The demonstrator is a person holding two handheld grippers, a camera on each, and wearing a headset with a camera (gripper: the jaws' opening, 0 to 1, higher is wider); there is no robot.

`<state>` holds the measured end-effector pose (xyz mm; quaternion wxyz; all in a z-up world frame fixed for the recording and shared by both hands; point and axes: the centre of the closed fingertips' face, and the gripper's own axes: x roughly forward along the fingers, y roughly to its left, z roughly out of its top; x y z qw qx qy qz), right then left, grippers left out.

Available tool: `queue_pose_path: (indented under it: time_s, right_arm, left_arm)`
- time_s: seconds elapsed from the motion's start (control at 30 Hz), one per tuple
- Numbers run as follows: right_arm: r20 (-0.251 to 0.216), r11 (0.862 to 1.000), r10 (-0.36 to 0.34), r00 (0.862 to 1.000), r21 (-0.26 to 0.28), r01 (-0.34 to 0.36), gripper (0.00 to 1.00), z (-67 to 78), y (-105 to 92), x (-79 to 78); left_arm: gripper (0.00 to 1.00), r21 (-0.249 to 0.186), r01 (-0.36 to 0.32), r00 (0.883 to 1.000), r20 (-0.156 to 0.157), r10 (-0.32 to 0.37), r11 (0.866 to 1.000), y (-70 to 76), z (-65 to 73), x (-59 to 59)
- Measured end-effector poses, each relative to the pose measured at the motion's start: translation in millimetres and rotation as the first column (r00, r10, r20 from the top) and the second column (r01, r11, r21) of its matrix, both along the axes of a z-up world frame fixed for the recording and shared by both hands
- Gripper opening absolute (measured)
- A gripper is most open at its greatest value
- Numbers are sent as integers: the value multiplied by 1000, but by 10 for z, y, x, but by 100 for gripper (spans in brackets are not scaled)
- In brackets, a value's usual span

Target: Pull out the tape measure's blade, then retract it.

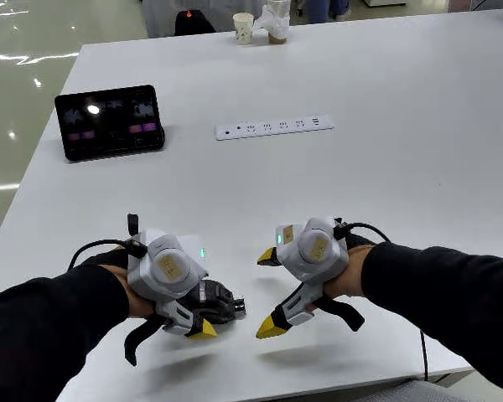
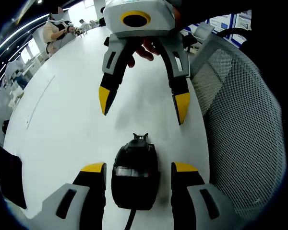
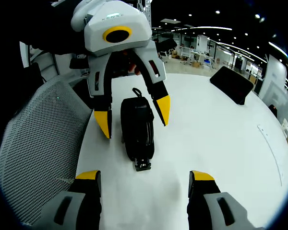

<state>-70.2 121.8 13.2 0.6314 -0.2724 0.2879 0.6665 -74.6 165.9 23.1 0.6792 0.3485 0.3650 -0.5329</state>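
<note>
- My left tool (image 2: 138, 167) has its yellow-tipped jaws apart, one on either side of the black, rounded tape measure case (image 2: 134, 178). I can make out a thin gap along each flank, so it straddles the case rather than pinching it.
- The case rests on the white table (image 1: 386, 126), close to the near edge and in front of my left hand (image 1: 127, 291).
- Its long axis runs along the line between my two tools. It lies lengthwise down the middle of the left tool's jaws.
- The small metal hook tab (image 3: 143, 166) at the blade's end sits at the mouth of the case and points straight at my right tool (image 3: 145, 176). The dark loop strap (image 3: 137, 92) at the other end points back toward my left hand.
- My right tool's jaws are spread wide with nothing between them. It faces the left tool head-on, with its tips near the hook tab but apart from it.
- A grey mesh chair back (image 2: 240, 124) stands just beside the table's near edge.
- Farther up the table lie a black tablet (image 1: 109, 122) with a lit screen and a white power strip (image 1: 274, 127). Two paper cups (image 1: 244, 27) stand at the far edge, all well apart from the case.
</note>
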Motion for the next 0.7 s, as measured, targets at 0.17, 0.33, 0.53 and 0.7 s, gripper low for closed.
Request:
queue_pose_path:
  time_s: [0.17,0.33,0.53,0.7]
  right_arm:
    - [0,1000,7,1000,-4,-7,71,-29,65,-4]
    - [18,999,21,1000,-29,-21,58,-112,74,17]
    - [20,999,28,999,-36,-27,43,-160,137,11]
    - [37,998,40,999,-39,-39,30,-208,217,-1]
  left_arm:
    - [31,16,2,999,32,-2,1000,33,-6,68]
    - [31,8,2,1000,18,-3,1000,33,-19,58]
    - [31,-9,3,1000,31,-3,1000,34,-28,55]
    - [31,-19,0,999,32,1,1000,29,-29,52]
